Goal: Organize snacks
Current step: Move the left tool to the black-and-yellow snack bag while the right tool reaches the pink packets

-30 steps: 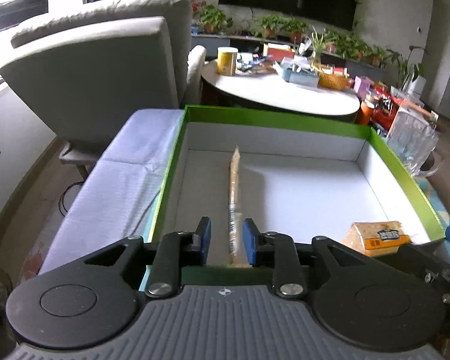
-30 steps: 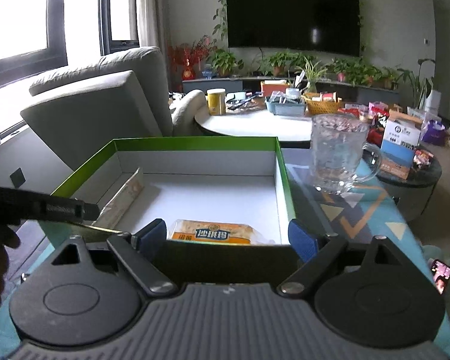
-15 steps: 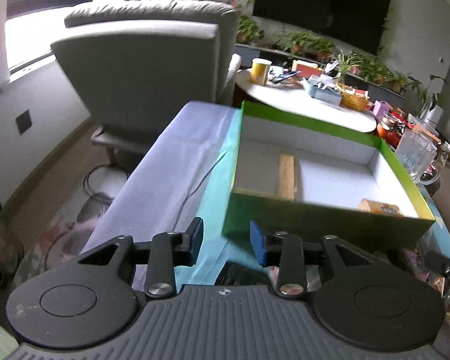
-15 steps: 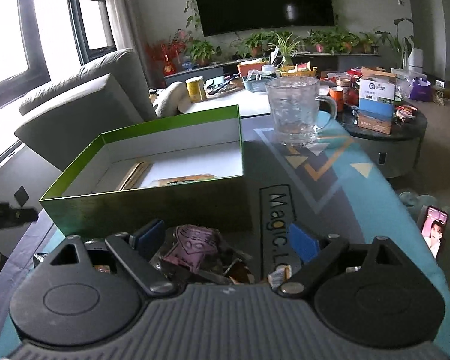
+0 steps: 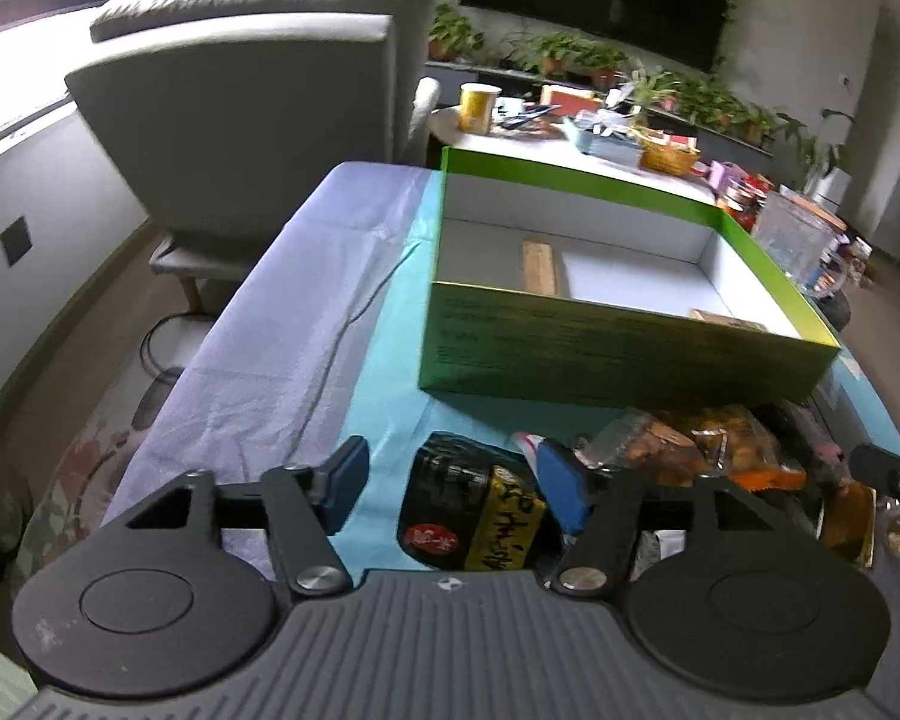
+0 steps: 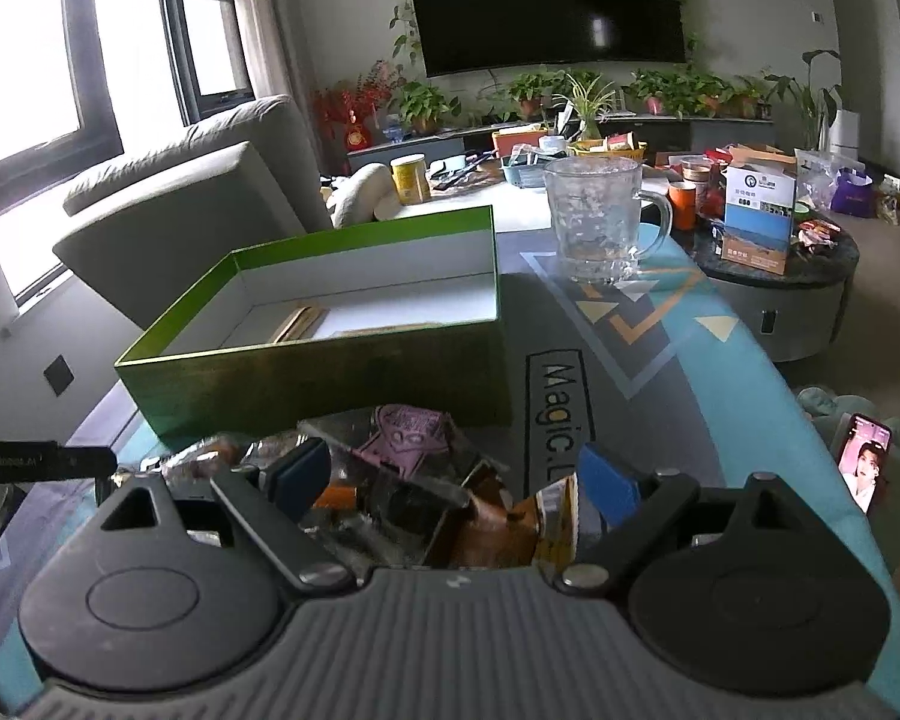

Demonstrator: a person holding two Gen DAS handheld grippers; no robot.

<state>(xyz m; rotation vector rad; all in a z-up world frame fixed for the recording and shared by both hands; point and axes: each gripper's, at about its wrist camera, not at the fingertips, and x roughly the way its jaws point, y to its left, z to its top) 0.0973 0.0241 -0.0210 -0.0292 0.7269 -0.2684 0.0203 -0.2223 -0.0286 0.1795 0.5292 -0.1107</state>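
A green box with a white inside stands on the table. In it lie a long tan snack pack and a flat cracker pack. A heap of loose snack packets lies in front of the box. My left gripper is open above a black-and-yellow packet at the heap's left end. My right gripper is open over the heap, by a purple packet.
A glass mug stands right of the box. A grey armchair is at the far left. A round table with clutter and a low stool with boxes stand behind. A phone lies at the right.
Both grippers have pulled back from the box to the heap in front of it. The left gripper let go of the long tan pack, which now lies in the box, and opened wide.
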